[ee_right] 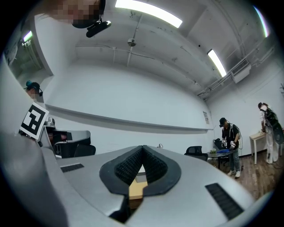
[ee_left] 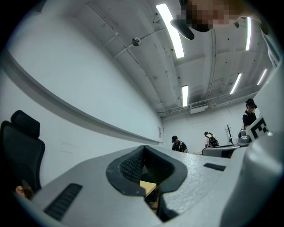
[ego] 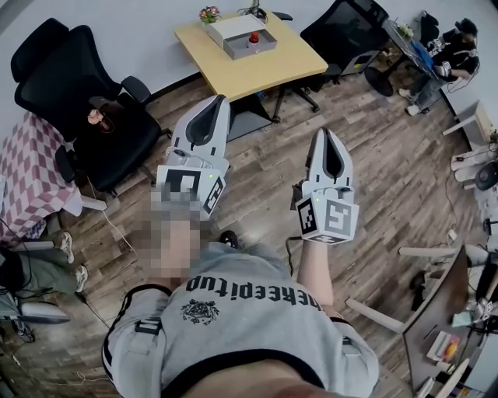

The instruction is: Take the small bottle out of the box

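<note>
A small bottle with a red cap [ego: 254, 39] stands in an open grey box [ego: 264, 47] on a light wooden table [ego: 257, 70] at the far end of the head view. A white lid or second box [ego: 229, 27] lies beside it. Both grippers are held out over the wooden floor, short of the table and pointing at it. My left gripper [ego: 220, 99] is shut with nothing in it. My right gripper [ego: 325, 134] is shut and holds nothing too. A slice of the tabletop [ee_left: 147, 186] shows through the left jaws' gap in the left gripper view, and the tabletop [ee_right: 135, 188] likewise in the right gripper view.
A black office chair [ego: 85, 93] stands left of the path, another black chair [ego: 346, 31] right of the table. A checked cloth [ego: 31, 171] covers a table at far left. A potted flower [ego: 208, 13] sits on the table's back corner. A seated person [ego: 447, 54] is at top right.
</note>
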`<state>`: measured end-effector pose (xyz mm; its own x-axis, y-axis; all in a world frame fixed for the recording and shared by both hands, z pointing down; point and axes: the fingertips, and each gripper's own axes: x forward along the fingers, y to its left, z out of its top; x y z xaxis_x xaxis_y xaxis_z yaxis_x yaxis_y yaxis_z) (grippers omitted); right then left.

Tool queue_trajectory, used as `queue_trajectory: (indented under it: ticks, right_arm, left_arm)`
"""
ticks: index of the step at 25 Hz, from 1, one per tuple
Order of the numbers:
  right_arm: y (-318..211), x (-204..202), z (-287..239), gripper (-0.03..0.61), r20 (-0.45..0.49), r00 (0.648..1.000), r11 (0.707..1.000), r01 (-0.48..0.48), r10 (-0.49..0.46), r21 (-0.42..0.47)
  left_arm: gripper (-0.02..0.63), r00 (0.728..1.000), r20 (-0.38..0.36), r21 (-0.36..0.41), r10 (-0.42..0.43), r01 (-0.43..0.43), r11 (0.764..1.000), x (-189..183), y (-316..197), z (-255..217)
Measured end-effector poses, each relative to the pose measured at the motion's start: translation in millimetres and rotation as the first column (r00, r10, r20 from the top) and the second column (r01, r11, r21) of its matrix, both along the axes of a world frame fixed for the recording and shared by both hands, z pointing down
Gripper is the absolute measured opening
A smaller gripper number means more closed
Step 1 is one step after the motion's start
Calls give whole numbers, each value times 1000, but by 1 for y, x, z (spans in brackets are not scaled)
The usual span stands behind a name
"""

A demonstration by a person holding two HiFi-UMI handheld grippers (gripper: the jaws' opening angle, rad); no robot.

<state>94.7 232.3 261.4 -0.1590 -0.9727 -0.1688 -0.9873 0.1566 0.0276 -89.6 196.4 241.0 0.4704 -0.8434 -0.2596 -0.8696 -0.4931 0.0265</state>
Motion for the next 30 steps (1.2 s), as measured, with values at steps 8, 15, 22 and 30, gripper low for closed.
queue_trajectory:
  ticks: [8, 15, 22, 30]
  right_arm:
    - [-29, 0, 8, 2, 1, 1000, 1000, 0, 0, -26]
    - [-72, 6, 8, 2, -5, 1000, 1000, 12, -12, -17]
    - [-135, 18, -4, 2, -7, 999, 999, 34, -34, 14]
    - [-210, 37, -14, 2, 2, 998, 997, 68, -68, 32]
  left_arm:
    - [4, 1000, -8, -22, -5, 4, 1000, -3, -28, 8]
    - [3, 1000, -11, -17, -23, 23, 1000, 0, -67, 8]
    - [3, 999, -1, 7, -36, 36, 999, 15, -122, -2]
    - [4, 997, -5, 26, -72, 72, 997, 31, -190, -15]
